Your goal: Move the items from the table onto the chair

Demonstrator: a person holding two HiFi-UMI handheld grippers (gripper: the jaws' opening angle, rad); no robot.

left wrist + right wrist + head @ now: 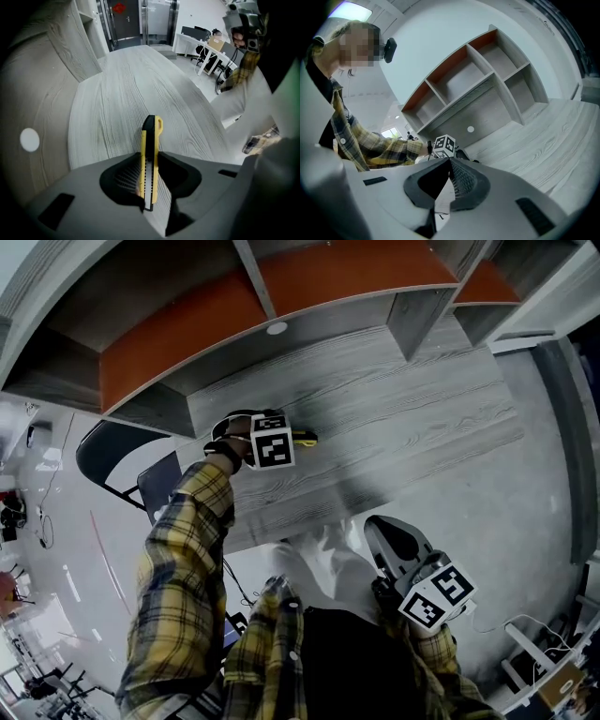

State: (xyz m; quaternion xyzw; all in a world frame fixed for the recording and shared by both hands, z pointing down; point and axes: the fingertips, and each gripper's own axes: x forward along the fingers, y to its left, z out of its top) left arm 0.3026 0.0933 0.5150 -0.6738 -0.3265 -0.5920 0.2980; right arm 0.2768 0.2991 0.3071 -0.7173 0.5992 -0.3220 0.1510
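Clearly the pick-up is done and the carry is what comes next: the left tongs (150, 161), pointing straight down over the bench (403, 427), pinch a yellow and black utility knife (151, 136) across its narrow sides, and its free end sticks out beyond the tips. The right tongs (449, 161) are pressed together with nothing between them. They sit at about five o'clock from the left pair in the head view, off the bench's near edge and close to the person's body. The chair (112, 460) shows dark at about nine o'clock from the knife, past the bench's left end and seemingly lower than its top. The next move therefore calls for a sideways carry over that end, then a descent to the seat before the tongs let go. At twelve o'clock the shelf unit (187, 343) stands along the bench's far side, so little room lies that way. The way toward nine o'clock looks open, though the person's own plaid sleeve (178, 568) reaches in from seven o'clock. No other loose item shows on the bench in these views.
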